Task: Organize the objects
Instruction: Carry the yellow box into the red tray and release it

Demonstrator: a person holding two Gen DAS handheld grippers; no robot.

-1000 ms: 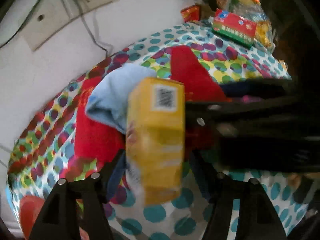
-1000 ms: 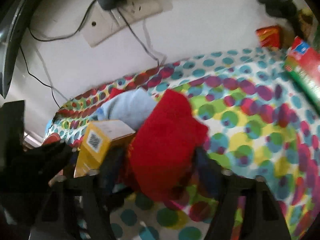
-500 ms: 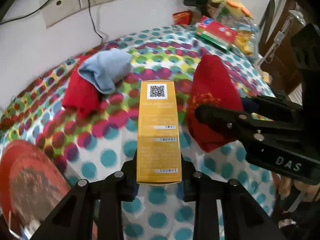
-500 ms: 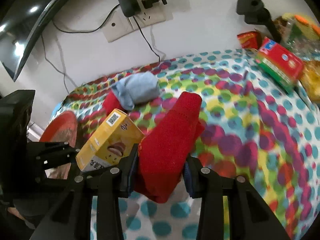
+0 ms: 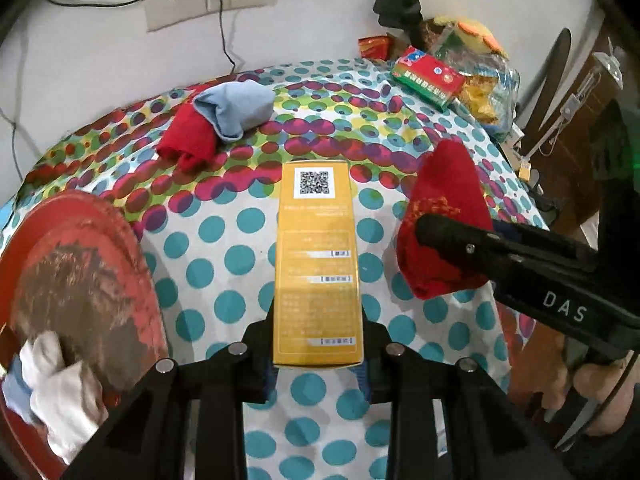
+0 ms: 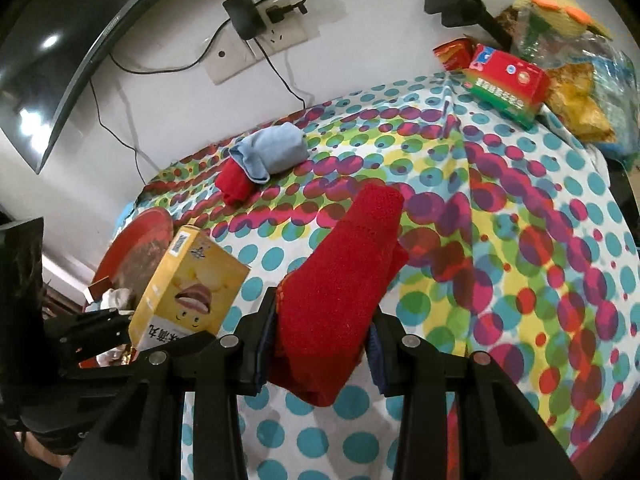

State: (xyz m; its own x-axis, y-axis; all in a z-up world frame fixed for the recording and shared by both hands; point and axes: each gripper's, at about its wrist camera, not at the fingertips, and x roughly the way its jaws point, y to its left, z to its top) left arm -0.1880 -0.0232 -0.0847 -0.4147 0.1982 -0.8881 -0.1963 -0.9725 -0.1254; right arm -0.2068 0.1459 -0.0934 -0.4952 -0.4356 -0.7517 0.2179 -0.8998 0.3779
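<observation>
Left claw point(image 5: 318, 360): clamped on yellow box point(image 5: 318, 264), held above polka-dot tabletop point(image 5: 224, 248) | Right claw point(image 6: 320, 344): clamped on red sock point(image 6: 344, 280), raised beside box | Red and blue socks point(image 5: 224, 120): bundled near wall | Red tray point(image 5: 72, 264): left edge.

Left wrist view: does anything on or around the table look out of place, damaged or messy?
Yes. The red tray at the table's left edge has its coating worn away to a brown patch, and crumpled white cloths lie loose on it. At the back, a blue cloth is slumped over a red cloth.
</observation>
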